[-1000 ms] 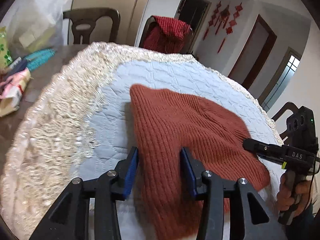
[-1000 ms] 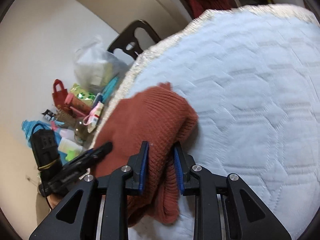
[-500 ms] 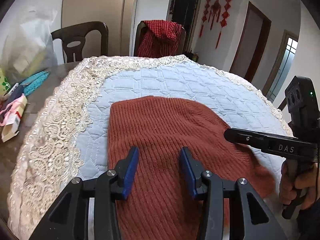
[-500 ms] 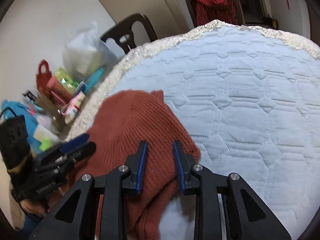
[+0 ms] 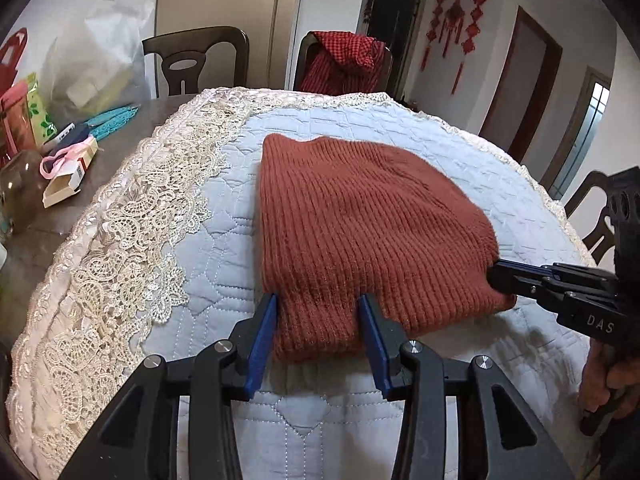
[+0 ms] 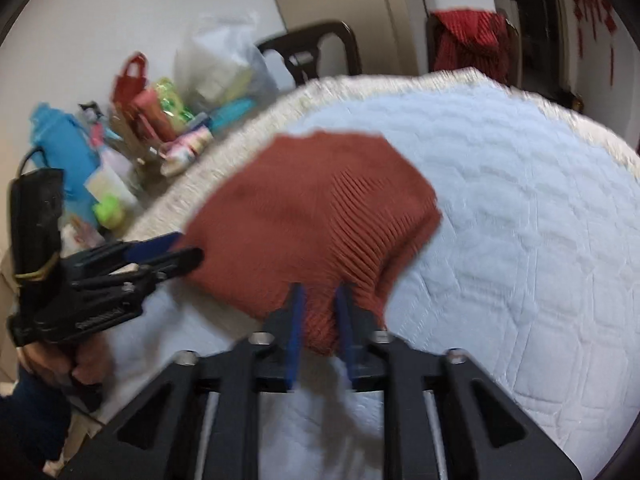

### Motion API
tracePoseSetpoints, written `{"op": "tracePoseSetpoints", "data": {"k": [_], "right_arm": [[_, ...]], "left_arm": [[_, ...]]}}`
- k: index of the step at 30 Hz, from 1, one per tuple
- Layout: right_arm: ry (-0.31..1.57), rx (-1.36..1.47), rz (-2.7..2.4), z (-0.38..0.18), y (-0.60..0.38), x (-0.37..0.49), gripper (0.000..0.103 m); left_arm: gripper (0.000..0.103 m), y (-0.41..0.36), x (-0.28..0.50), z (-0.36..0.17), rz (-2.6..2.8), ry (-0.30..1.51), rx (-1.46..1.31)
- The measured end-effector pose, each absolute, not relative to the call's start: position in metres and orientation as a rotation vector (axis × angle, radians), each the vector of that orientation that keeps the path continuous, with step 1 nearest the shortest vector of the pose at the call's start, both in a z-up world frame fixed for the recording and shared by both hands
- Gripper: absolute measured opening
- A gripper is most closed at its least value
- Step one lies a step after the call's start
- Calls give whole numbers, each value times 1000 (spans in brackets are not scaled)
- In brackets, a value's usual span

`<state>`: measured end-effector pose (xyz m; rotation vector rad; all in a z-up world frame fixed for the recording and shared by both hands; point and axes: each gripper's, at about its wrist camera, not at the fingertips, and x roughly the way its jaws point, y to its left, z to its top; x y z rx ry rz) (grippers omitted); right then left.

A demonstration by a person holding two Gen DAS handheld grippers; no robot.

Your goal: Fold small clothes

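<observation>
A rust-red ribbed knit garment (image 5: 360, 220) lies folded on the pale blue quilted cloth (image 5: 224, 248) that covers the round table. My left gripper (image 5: 318, 320) straddles its near left corner. The blue pads stand apart, with the fabric edge between them and not bunched. My right gripper (image 6: 320, 300) is shut on the near right corner, with a tuck of knit pinched between its pads. From the left wrist view the right gripper (image 5: 496, 274) shows side-on, its tips closed at the garment's edge. The right wrist view is blurred; it shows the garment (image 6: 312, 208) and the left gripper (image 6: 184, 246).
A wide cream lace border (image 5: 132, 240) rims the cloth. Left of it lie a ribboned box (image 5: 68, 172), a glass jar (image 5: 20, 184), a plastic bag (image 5: 100, 60) and packets. Dark chairs (image 5: 196, 60) stand behind, one draped with a red checked garment (image 5: 344, 60). A hand (image 5: 612, 376) holds the right gripper.
The right gripper's jaws have closed on the garment's right corner, and its view has rolled. The left gripper has drawn back from over the knit to its near left corner.
</observation>
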<state>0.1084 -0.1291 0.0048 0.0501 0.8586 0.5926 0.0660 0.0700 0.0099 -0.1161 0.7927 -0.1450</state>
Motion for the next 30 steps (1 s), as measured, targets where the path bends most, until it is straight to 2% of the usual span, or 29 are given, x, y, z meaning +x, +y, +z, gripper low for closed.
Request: {"op": "tracePoseSetpoints", "data": {"k": [7, 13, 17, 20, 21, 30], "right_arm": [[846, 36, 579, 5, -127, 110, 3], [841, 26, 574, 14, -130, 93, 8], [834, 19, 575, 19, -132, 81, 16], [840, 24, 572, 20, -134, 74, 36], [839, 28, 573, 20, -135, 71, 39], [817, -34, 546, 22, -136, 42, 39]], "left_arm": [[45, 66, 66, 9, -126, 799, -96], [45, 63, 55, 18, -99, 782, -80], [49, 61, 44, 25, -73, 768, -60], [54, 61, 36, 28, -60, 764, -52], [54, 61, 33, 28, -59, 763, -49], [60, 59, 12, 25, -39, 762, -11]]}}
